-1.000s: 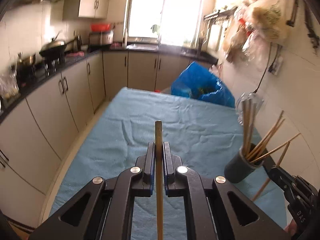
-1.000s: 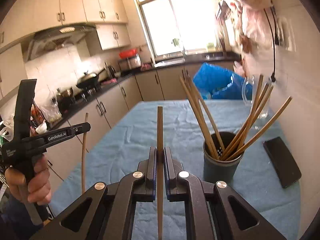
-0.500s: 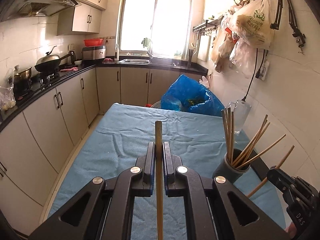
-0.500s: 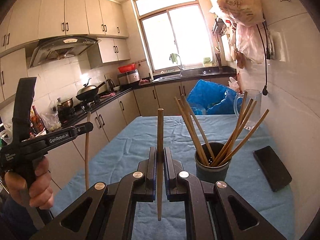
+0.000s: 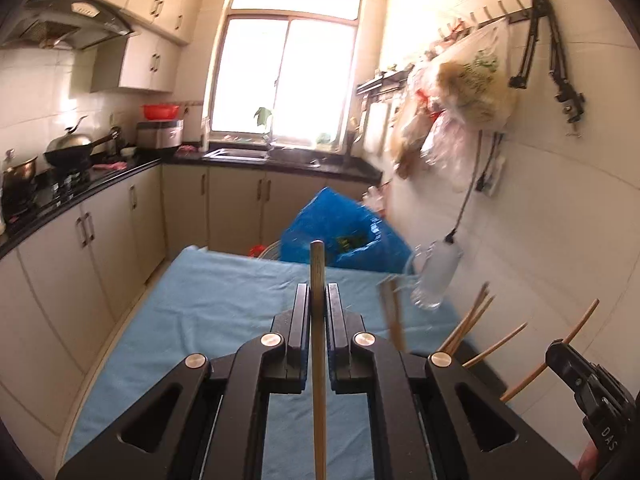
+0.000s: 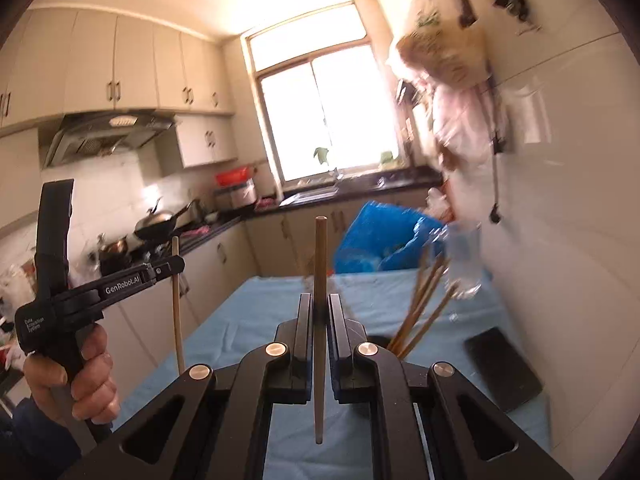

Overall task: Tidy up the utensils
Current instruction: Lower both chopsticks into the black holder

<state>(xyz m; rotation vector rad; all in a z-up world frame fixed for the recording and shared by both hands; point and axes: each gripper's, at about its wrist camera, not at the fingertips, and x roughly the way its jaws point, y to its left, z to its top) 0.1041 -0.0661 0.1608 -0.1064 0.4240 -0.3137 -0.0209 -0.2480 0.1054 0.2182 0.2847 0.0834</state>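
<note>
Chopsticks are riding in both claws right now, one apiece. Left claw [image 5: 318, 300] is pinching a single wooden chopstick [image 5: 317, 320] upright between its jaws, gripping it near the upper end so a short stub is poking out above the pads and the long remainder is trailing down. Right claw [image 6: 319, 308] is doing much the same with its own chopstick [image 6: 320, 320], clamped narrow around the shaft with a longer length standing above the pads. Both are hanging above the blue-covered table [image 5: 224, 304], while the dark holder cup [image 6: 380, 342] with its fan of chopsticks [image 6: 424, 304] is sitting on the table near the right-hand wall, beside a black phone [image 6: 504, 368]. These sticks are looking light, stiff and smooth, so they are likely pivoting easily in a pinch; a hold nearer mid-length is probably giving steadier aim. Tipping one into that crowded cup is risking a knock against its leaning neighbours.
</note>
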